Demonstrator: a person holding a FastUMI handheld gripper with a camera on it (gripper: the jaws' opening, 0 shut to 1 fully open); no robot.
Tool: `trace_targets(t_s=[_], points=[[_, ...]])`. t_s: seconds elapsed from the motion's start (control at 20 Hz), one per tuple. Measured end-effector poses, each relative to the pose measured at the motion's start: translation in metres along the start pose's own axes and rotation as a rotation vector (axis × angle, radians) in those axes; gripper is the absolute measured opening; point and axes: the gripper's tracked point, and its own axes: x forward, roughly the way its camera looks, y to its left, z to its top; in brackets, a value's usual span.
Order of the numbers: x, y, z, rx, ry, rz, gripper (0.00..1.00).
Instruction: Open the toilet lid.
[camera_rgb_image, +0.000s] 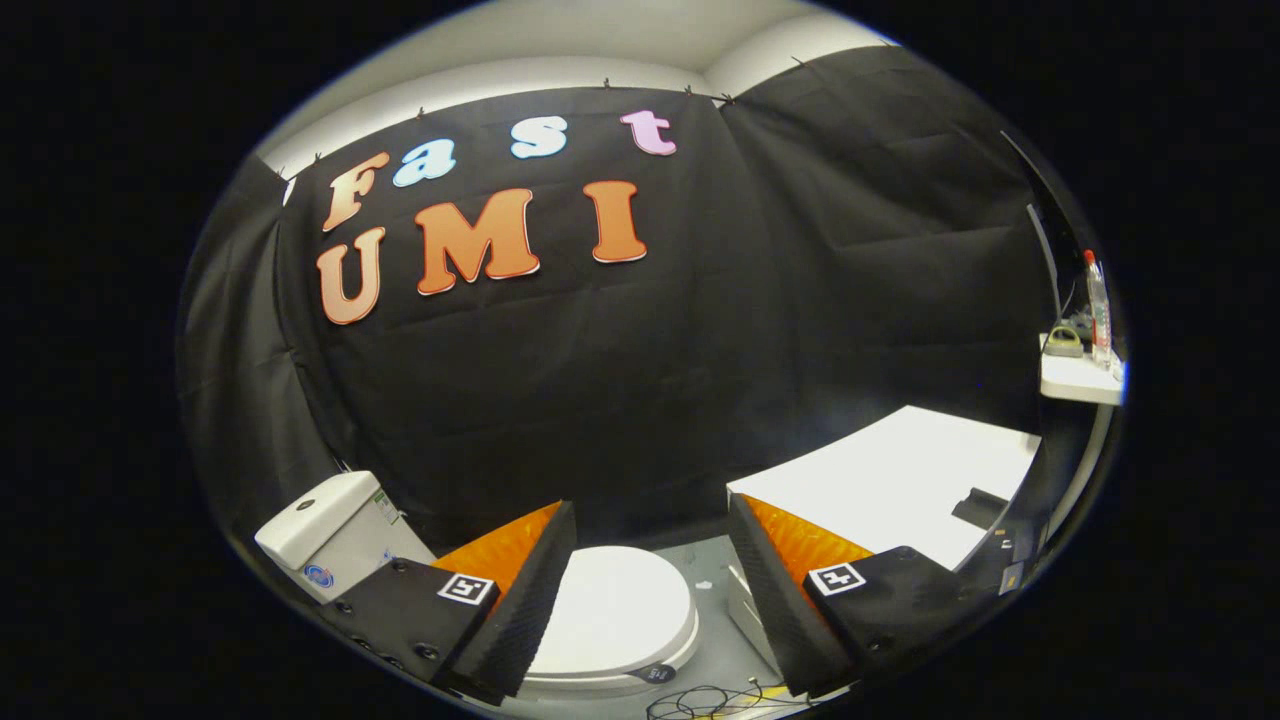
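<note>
My claw (650, 520) is spread wide, nothing between its fingers, and it hangs above and short of the toilet. In the gap between the two fingers I look down on the toilet lid (620, 610). It is white, smooth and glossy, oval in outline, and it lies flat and closed on the bowl. A small dark tag sits at its near rim (655, 673).

The lid's long axis runs from the tank (320, 535) down toward the near rim, slanting across my line of sight instead of along it. The tank is white and boxy with a round button on top and a label on its side; it stands beyond my left finger (520, 600), against the black cloth wall (700, 350). So the hinge end of the lid is the far-left end, partly hidden behind that finger, and the rounded free end points toward me and a little right.

Beyond my right finger (780, 600) a white table (880, 480) carries a small dark object I cannot make out. A grey floor (710, 580) shows between the toilet and the table, with thin cables (710, 702) lying on it near the lid's front.
</note>
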Motion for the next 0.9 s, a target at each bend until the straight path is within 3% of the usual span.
trace_targets(t_s=[0.55,0.9], points=[[0.027,-0.030,-0.105,0.210,0.168,-0.027,0.99],[0.032,-0.043,-0.187,0.427,0.317,-0.013,0.99]])
